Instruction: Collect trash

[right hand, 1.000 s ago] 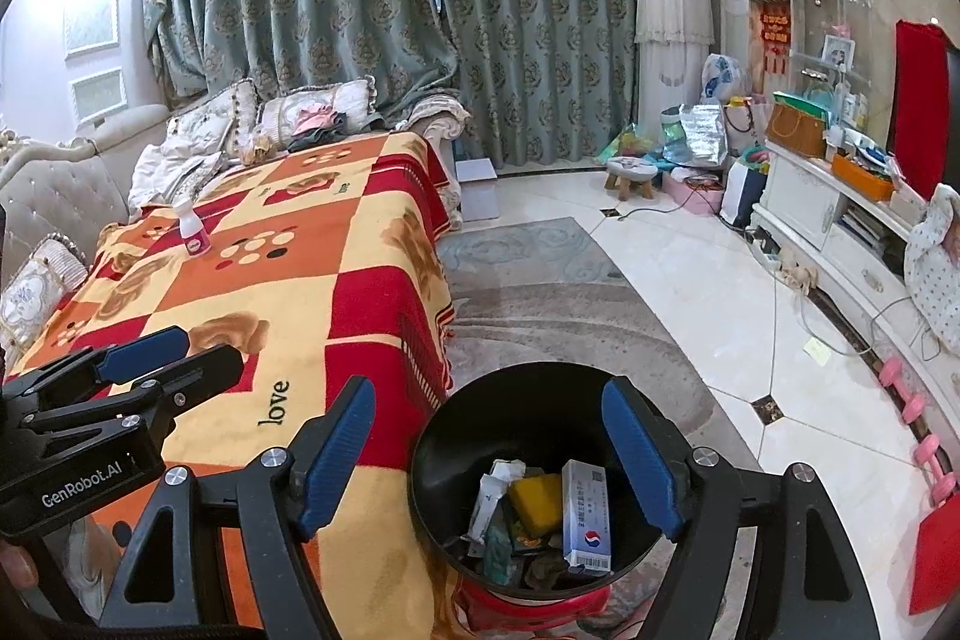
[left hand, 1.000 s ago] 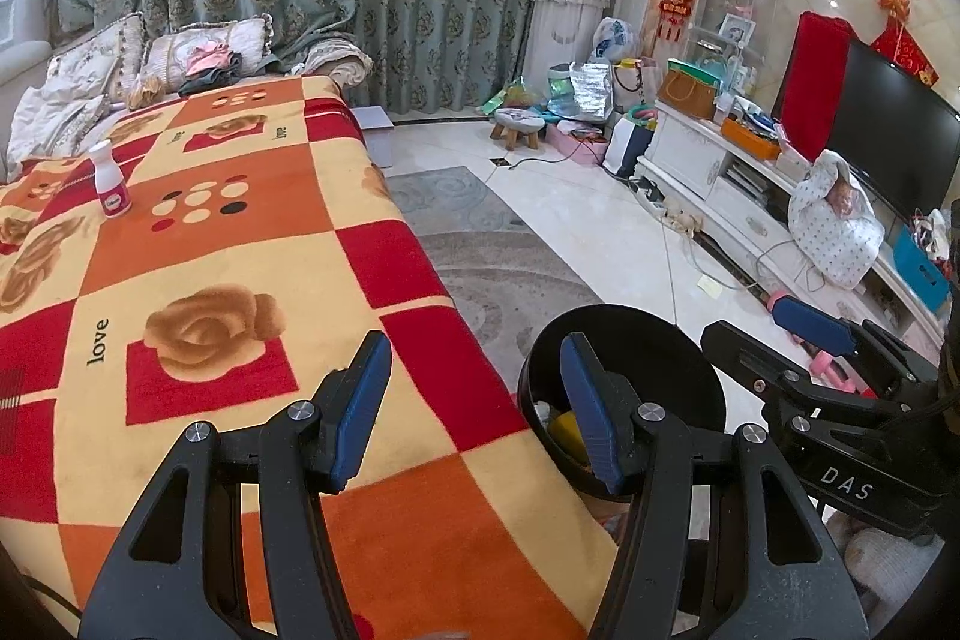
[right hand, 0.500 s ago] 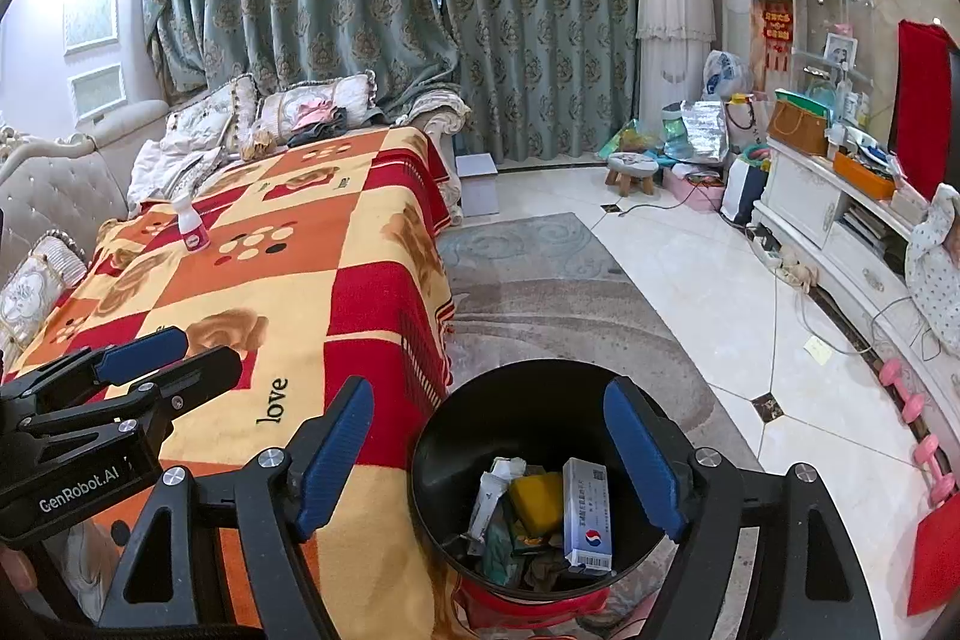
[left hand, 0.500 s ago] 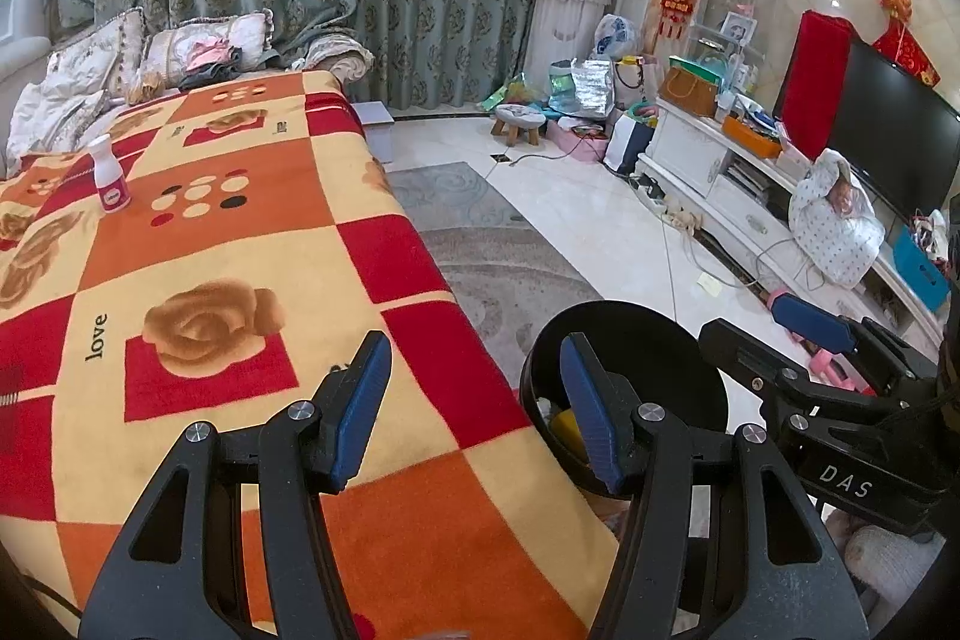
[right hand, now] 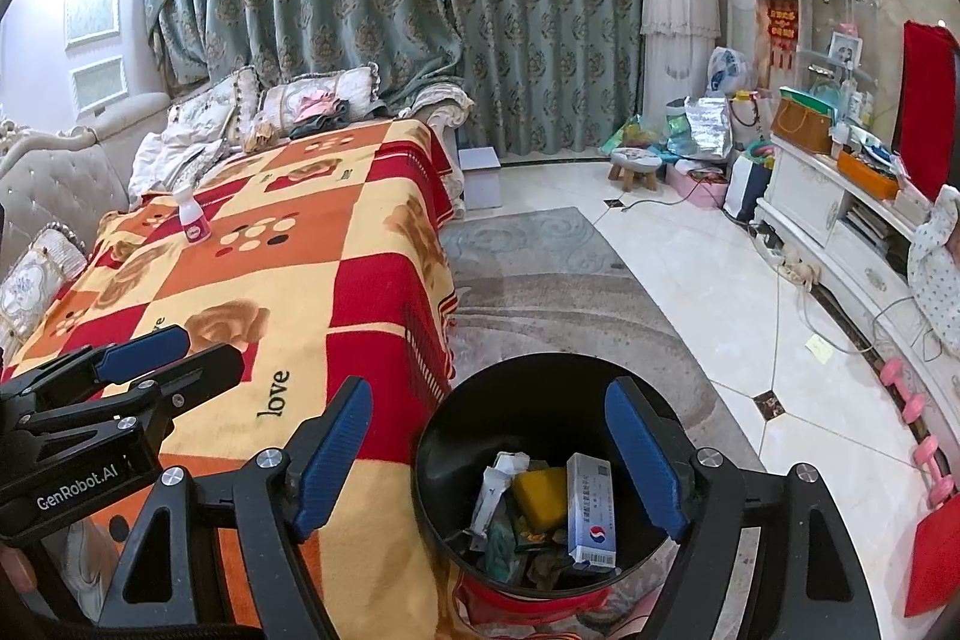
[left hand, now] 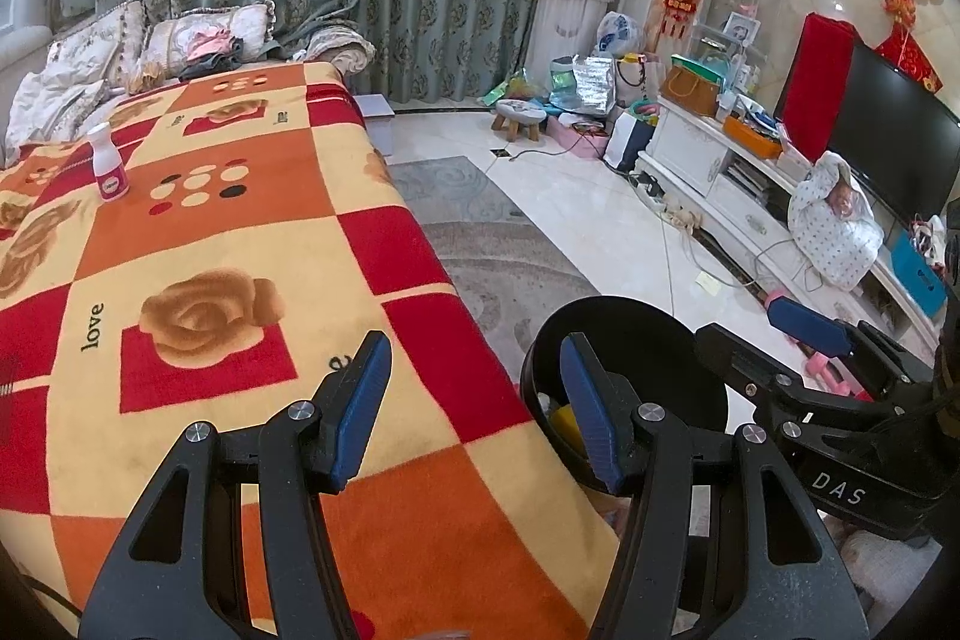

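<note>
A black trash bin (right hand: 540, 400) stands on the floor beside the blanket-covered table, holding a white-blue box (right hand: 591, 511), a yellow block (right hand: 540, 496) and crumpled wrappers. It also shows in the left wrist view (left hand: 636, 340). A small white bottle with a pink label (left hand: 108, 163) stands far back on the blanket, also seen in the right wrist view (right hand: 192, 220). My left gripper (left hand: 474, 388) is open and empty over the blanket's near edge. My right gripper (right hand: 489, 436) is open and empty just above the bin.
The red, orange and yellow blanket (left hand: 198, 232) covers the table. Pillows and clothes (left hand: 198, 46) lie at its far end. A grey rug (right hand: 540, 280), a small stool (left hand: 519, 115), a TV cabinet (left hand: 738, 184) and bags line the floor on the right.
Both views shift slightly: the left gripper has drifted a little forward over the blanket. The jaws of both stay open and empty.
</note>
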Available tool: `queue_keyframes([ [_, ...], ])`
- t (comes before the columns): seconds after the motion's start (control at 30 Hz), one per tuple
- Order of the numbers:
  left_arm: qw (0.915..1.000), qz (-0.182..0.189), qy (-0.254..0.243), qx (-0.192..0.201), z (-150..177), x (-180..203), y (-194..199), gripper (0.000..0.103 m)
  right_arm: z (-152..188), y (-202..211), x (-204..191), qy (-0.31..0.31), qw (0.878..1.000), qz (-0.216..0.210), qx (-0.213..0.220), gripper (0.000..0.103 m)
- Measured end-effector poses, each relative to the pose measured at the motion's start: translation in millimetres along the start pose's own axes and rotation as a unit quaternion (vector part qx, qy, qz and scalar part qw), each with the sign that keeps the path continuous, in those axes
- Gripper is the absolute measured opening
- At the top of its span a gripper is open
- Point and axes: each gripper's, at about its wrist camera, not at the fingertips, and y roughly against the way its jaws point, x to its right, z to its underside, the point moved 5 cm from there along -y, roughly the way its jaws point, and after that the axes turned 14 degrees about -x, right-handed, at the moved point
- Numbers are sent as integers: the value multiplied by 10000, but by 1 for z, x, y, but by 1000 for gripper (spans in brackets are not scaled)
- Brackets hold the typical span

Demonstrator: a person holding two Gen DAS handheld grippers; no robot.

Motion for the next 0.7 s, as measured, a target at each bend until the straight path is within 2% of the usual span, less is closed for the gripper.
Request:
queue_keyframes([
  [0.7,9998,96,70,-147,2,3,-6,57,3,-6,2,18,10000,-1,-80,79],
])
